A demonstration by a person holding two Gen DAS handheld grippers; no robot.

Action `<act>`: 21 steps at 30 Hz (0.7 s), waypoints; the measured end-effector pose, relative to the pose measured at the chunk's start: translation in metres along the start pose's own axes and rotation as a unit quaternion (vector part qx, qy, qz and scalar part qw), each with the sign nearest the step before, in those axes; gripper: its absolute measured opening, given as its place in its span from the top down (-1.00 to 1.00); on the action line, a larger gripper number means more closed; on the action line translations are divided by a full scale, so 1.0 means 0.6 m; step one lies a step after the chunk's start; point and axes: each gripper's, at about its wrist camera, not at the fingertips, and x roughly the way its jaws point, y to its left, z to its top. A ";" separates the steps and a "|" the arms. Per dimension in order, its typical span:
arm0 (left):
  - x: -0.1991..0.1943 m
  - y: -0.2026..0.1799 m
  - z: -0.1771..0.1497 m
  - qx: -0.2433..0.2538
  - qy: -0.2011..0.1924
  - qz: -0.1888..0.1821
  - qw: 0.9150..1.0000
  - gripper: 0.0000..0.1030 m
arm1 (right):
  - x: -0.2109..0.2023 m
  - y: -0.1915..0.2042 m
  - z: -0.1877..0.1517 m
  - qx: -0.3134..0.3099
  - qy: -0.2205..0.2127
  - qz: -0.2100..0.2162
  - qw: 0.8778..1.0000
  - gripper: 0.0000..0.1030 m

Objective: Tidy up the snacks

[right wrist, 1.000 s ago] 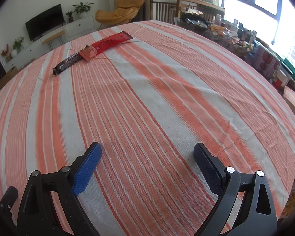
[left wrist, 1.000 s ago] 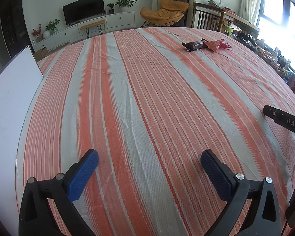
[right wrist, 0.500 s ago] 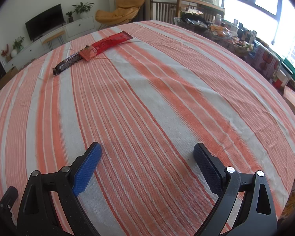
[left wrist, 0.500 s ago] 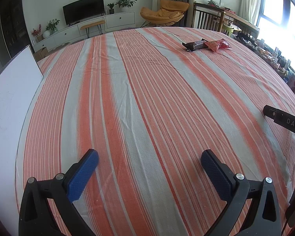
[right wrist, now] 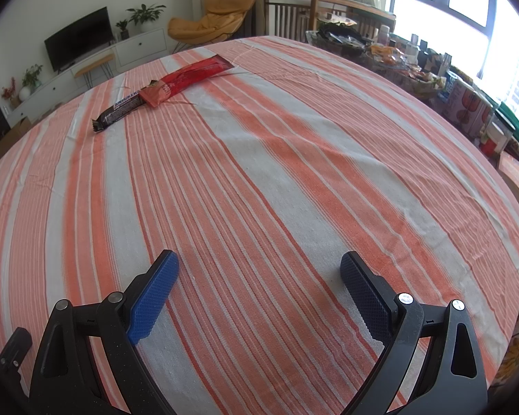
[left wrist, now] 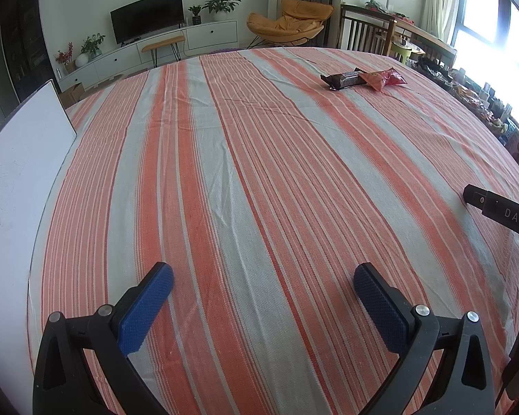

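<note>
A dark Snickers bar point(right wrist: 120, 110) lies far off on the striped cloth, end to end with a long red snack packet point(right wrist: 190, 76) that overlaps it. Both also show in the left wrist view, the bar point(left wrist: 344, 79) and the red packet point(left wrist: 384, 79) at the far right. My left gripper point(left wrist: 263, 276) is open and empty just above the near cloth. My right gripper point(right wrist: 259, 269) is open and empty too, low over the near cloth. Both are far from the snacks.
The orange-and-grey striped tablecloth point(left wrist: 259, 173) covers the whole table. A white board point(left wrist: 14, 180) lies along the left edge. A cluttered side table with bottles and cartons point(right wrist: 460, 103) stands past the right edge. Part of the right gripper's body point(left wrist: 501, 211) shows at right.
</note>
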 end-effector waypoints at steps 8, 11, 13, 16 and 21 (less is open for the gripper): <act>0.001 0.000 0.000 0.000 0.000 0.000 1.000 -1.00 | 0.000 0.000 0.000 0.000 0.000 0.000 1.000 -0.88; 0.001 -0.001 0.000 0.001 0.000 0.000 1.000 -1.00 | 0.000 0.000 0.000 0.000 0.000 0.000 1.000 -0.88; 0.004 0.002 0.002 0.001 0.000 0.000 1.000 -1.00 | 0.000 0.000 0.000 0.000 0.000 0.000 1.000 -0.88; 0.012 0.003 0.018 0.003 0.030 -0.003 1.000 -0.99 | -0.001 0.000 0.000 0.000 0.000 0.000 1.000 -0.88; 0.006 0.012 0.128 -0.032 0.021 -0.045 0.998 -0.99 | 0.000 0.000 0.000 0.000 0.000 0.000 1.000 -0.88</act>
